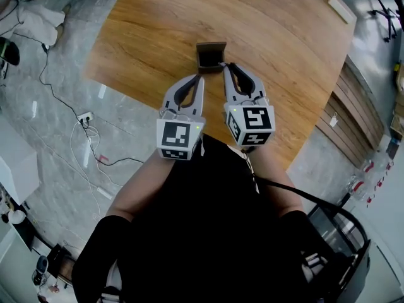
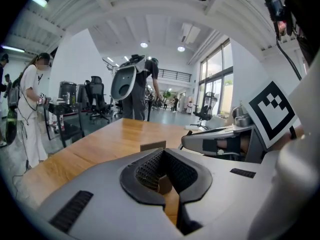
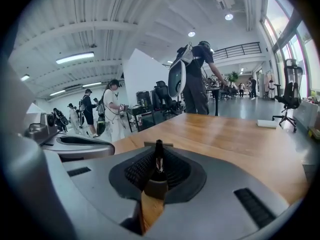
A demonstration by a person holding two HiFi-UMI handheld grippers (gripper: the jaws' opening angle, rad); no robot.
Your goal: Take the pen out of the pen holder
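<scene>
**Left tongs point(image 1: 201, 77) idle as right tongs point(image 1: 225, 67) hold the pen point(image 3: 159, 159) at the pen holder point(image 1: 210, 54).**

On the wooden worktop point(image 1: 271, 36), the left tongs are drawn together on nothing, their tips just short of the brown, open-topped pen holder, which sits at 1 o'clock of them. At 3 o'clock, just beside, the right tongs are clamped on the dark pen, its slim end pointing away toward the holder's rim. The holder lies at 11 o'clock of the right tips, close against them. Whether the pen's lower end is inside the holder cannot be told.
</scene>
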